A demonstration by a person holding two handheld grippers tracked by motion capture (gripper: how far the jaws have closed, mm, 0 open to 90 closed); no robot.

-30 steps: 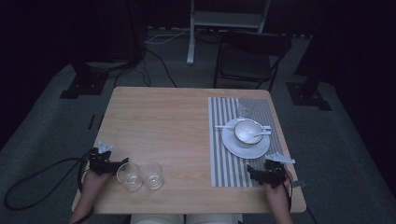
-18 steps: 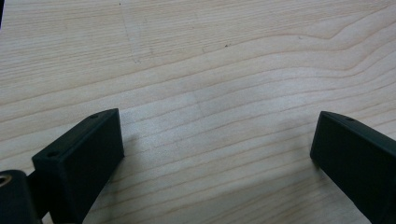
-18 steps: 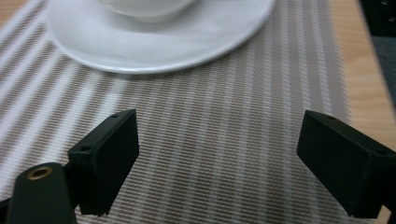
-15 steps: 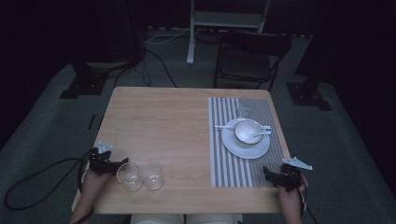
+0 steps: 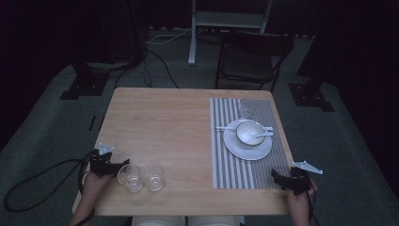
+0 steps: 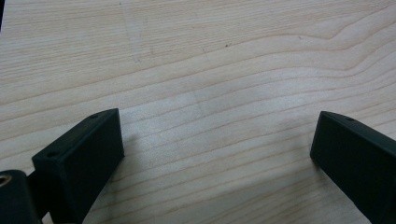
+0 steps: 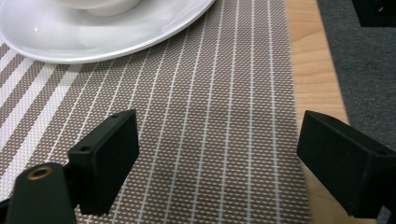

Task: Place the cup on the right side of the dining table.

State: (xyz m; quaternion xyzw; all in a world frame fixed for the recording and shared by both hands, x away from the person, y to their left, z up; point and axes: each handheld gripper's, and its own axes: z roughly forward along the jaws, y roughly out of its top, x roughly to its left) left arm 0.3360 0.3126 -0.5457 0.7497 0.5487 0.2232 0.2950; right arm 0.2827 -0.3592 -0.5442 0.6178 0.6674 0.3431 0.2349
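- Two clear glasses stand side by side near the table's front-left corner, just beside the left gripper – jaws apart, empty
- Handling, as judged: light, rigid, slippery, fragile – grip across the wall below the rim, moderate force
- Right gripper: jaws apart over the striped placemat's front-right corner, near the white plate
- Surface: smooth wood; room dark, carpeted

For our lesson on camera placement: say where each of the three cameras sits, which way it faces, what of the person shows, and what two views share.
High view: above the person's side, facing forward and down on the table; both hands show.
Left gripper view: rides the left gripper, facing bare wood between open jaws.
Right gripper view: rides the right gripper, facing the striped placemat and plate.
Shared: high and right gripper views show placemat and plate.
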